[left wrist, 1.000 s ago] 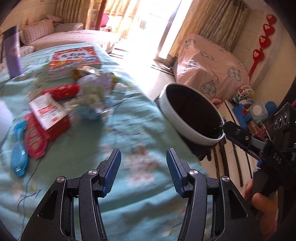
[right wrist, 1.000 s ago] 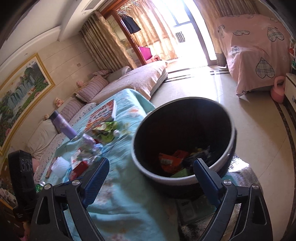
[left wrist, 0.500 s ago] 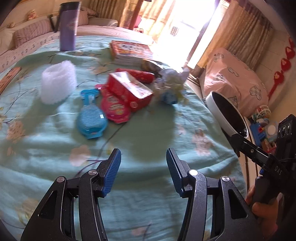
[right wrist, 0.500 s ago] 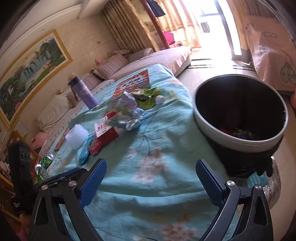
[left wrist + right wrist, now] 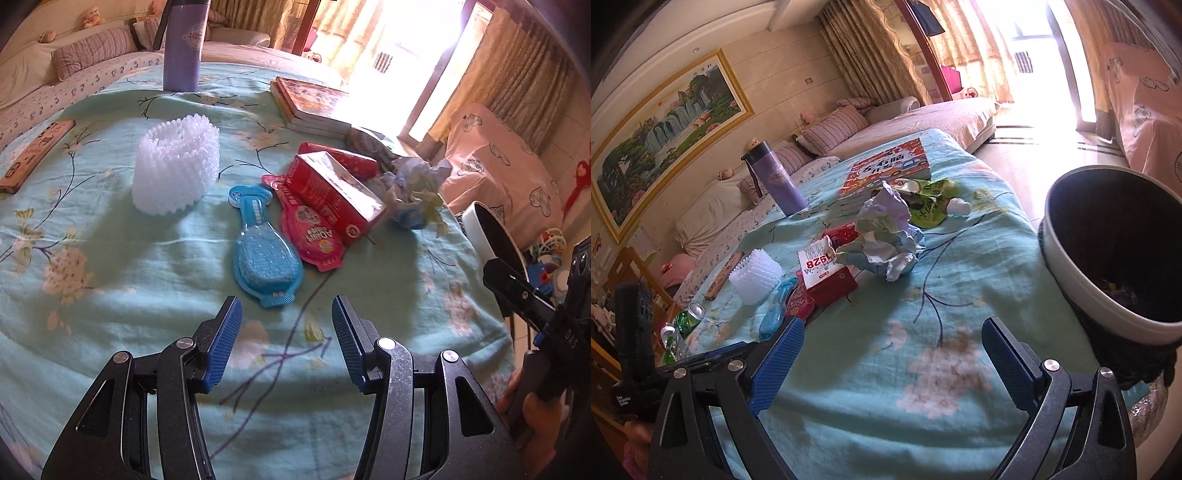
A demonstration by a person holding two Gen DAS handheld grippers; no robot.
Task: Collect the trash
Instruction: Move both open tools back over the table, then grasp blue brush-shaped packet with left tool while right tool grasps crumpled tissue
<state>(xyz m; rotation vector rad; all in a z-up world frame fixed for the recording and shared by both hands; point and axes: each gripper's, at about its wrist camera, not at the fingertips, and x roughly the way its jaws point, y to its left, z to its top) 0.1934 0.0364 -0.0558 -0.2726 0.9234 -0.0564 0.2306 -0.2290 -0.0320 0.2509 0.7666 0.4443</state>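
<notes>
Both empty with fingers spread wide: left gripper (image 5: 286, 334) just short of blue packet (image 5: 264, 254), right gripper (image 5: 892, 360) beside bin (image 5: 1067, 273)

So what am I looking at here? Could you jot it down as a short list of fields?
setting: table under a teal floral cloth in a living room
left gripper: open, empty, above the cloth
right gripper: open, empty
nearest trash: blue pouch, just ahead of the left gripper
other trash: pink pouch, red carton, crumpled paper, green pouch
bin: dark, white-rimmed, beside the table, some trash inside
not trash: purple bottle, books
</notes>
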